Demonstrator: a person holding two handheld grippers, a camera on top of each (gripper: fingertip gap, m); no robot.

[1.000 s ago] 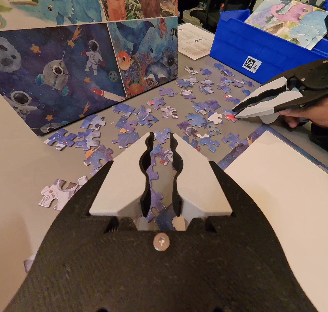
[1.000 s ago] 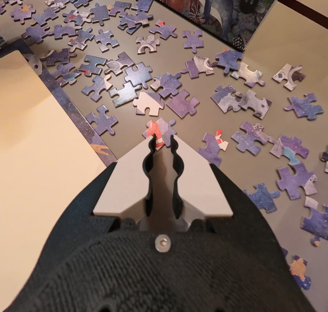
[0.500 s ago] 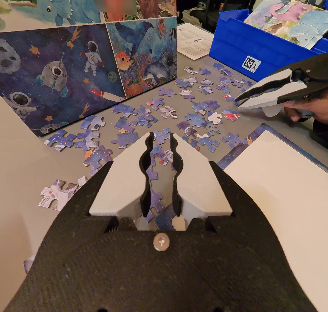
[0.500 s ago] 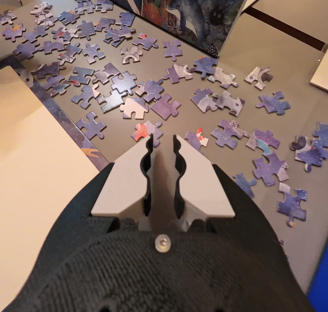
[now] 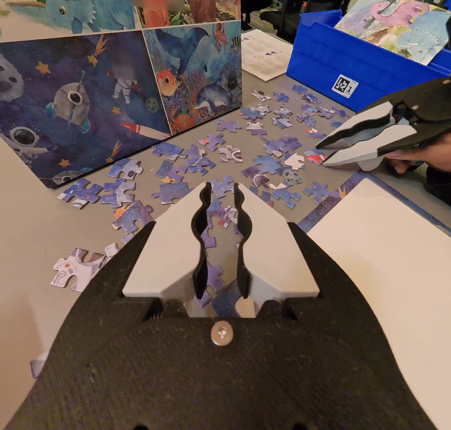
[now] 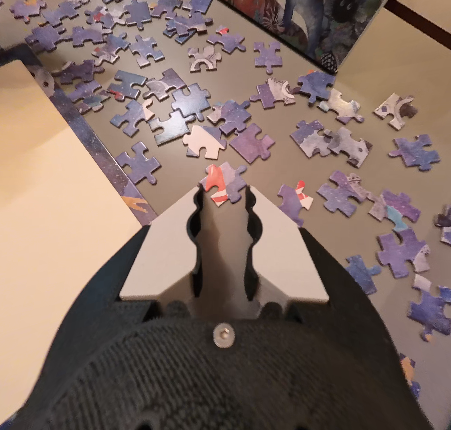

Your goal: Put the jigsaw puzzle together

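Several loose purple-blue jigsaw pieces [image 5: 267,164] lie scattered on the grey table, also in the right wrist view [image 6: 190,102]. A cream puzzle board with a dark starry frame [image 5: 380,259] lies at the right; in the right wrist view it [image 6: 48,174] is at the left. My right gripper [image 6: 223,186] is open, its tips either side of a red-and-purple piece [image 6: 223,182] on the table. It also shows in the left wrist view [image 5: 325,155], low over that piece [image 5: 313,155]. My left gripper [image 5: 220,185] is open and empty above the pieces.
A picture box with space and sea scenes [image 5: 117,95] stands at the back left; its corner shows in the right wrist view [image 6: 317,15]. A blue bin [image 5: 353,59] holding a dinosaur picture stands at the back right. A printed sheet [image 5: 266,54] lies beside it. Left tips to right tips: about 20 cm.
My right gripper lifted off the red-and-purple piece, then came back down to it with its jaws wider apart. My left gripper has not moved.
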